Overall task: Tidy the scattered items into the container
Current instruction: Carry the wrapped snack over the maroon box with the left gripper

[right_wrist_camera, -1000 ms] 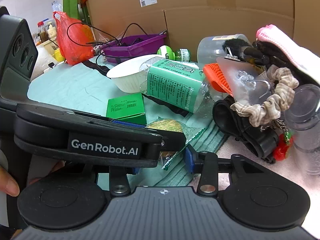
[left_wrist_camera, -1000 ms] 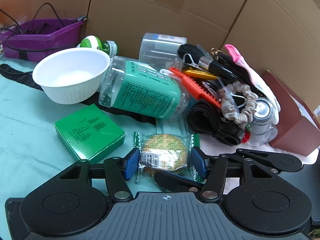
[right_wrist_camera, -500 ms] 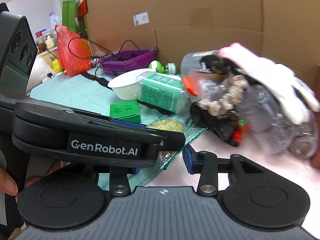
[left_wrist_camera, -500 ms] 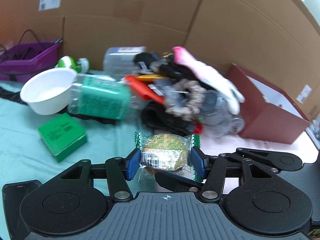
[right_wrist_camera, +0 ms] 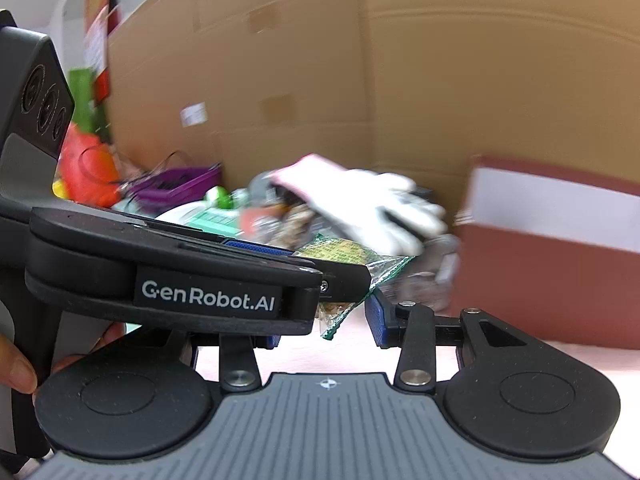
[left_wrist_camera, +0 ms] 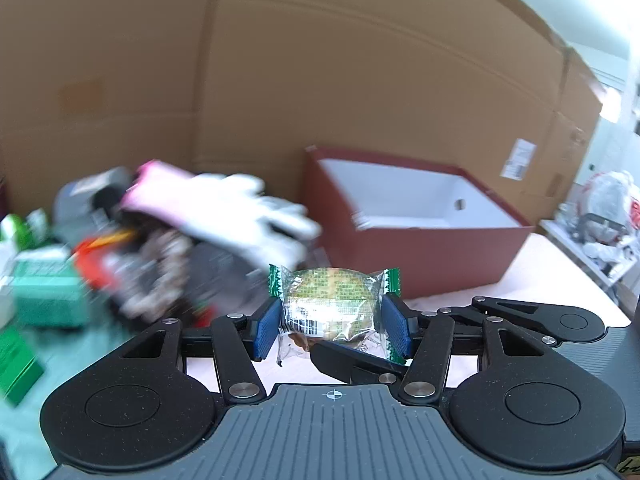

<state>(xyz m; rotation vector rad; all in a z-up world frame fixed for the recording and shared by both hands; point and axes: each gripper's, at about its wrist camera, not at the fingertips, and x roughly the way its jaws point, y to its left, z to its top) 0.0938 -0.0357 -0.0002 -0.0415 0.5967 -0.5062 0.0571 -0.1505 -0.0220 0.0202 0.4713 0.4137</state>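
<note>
The left gripper (left_wrist_camera: 333, 330) is gripping a snack (left_wrist_camera: 334, 304) between its fingers; right fingers' state is unclear. The box (left_wrist_camera: 436, 258) is sitting empty, the pile (left_wrist_camera: 180, 248) waiting.

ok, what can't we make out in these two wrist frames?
- Left wrist: the pile under the white glove is motion-blurred, so its items are unidentifiable.
- Left wrist: the red box floor is mostly hidden by its front wall.
- Right wrist: the left gripper body covers half the right gripper; whether its jaws grip the snack packet is unclear.
- Right wrist: the red box is cut off at the right edge.
</note>
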